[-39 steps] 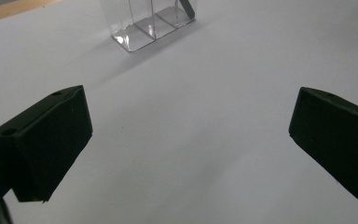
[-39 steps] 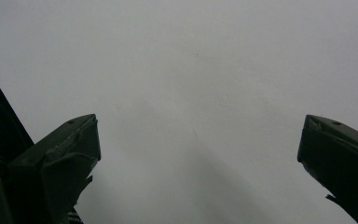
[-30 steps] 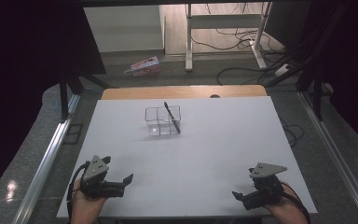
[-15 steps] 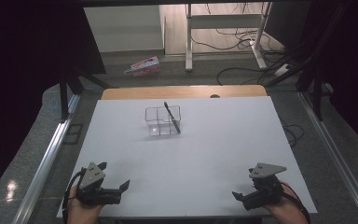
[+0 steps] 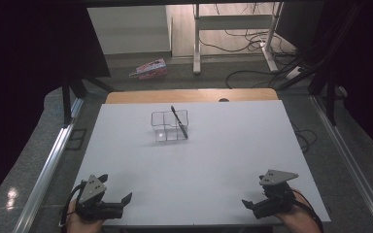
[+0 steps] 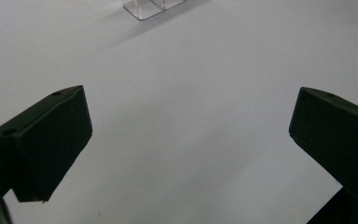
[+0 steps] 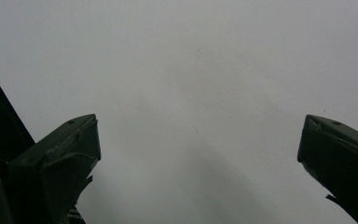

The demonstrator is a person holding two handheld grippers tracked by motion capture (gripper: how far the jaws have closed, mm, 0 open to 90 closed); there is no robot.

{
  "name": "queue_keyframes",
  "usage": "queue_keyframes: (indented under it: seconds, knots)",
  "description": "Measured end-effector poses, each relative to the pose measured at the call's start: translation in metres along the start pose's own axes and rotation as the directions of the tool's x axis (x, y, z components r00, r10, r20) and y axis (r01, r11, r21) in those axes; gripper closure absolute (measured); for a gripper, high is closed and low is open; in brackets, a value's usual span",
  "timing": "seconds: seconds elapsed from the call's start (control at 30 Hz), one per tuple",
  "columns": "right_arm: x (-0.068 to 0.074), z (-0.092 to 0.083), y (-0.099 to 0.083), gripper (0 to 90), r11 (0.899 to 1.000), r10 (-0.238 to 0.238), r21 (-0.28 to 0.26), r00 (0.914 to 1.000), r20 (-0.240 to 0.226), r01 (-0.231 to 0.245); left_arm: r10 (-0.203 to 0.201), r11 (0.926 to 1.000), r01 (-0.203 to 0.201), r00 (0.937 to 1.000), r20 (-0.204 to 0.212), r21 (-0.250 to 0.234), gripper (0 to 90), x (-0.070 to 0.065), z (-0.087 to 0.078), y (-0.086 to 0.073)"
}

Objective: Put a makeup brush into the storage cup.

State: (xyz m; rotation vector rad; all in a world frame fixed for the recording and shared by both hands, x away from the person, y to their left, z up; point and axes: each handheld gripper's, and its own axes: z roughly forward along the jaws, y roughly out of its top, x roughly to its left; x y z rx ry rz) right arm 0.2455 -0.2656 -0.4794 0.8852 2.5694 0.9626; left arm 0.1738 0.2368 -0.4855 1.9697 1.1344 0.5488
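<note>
Both grippers sit low on the white surface (image 5: 223, 155): left gripper (image 5: 119, 206) at 7 o'clock, right gripper (image 5: 250, 206) at 5, jaws wide open, holding nothing; clear organizer (image 5: 169, 125) with pen (image 5: 179, 122) at 12.

We can read no text, label, brand, number or sign here. The pink box (image 5: 149, 69) on the floor beyond the table (image 5: 233, 145) carries some print, but it is too small and blurred for us to make out.
</note>
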Motion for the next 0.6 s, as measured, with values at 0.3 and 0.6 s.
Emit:
queue_keyframes:
  seconds: [0.3,0.6]
  knots:
    - [0.0005,0.0004,-0.0001,0.0,1.000,0.001,0.005,1.0000,0.000,-0.001,-0.005,0.9999,0.005,1.0000,-0.006,0.008,0.0,-0.0011,-0.0015,-0.0026]
    - [0.0002,0.0011,-0.0007,0.0,1.000,0.000,0.012,1.0000,-0.001,0.001,0.000,0.9998,0.000,0.9999,-0.014,0.020,0.0,-0.0021,0.0000,-0.0018]
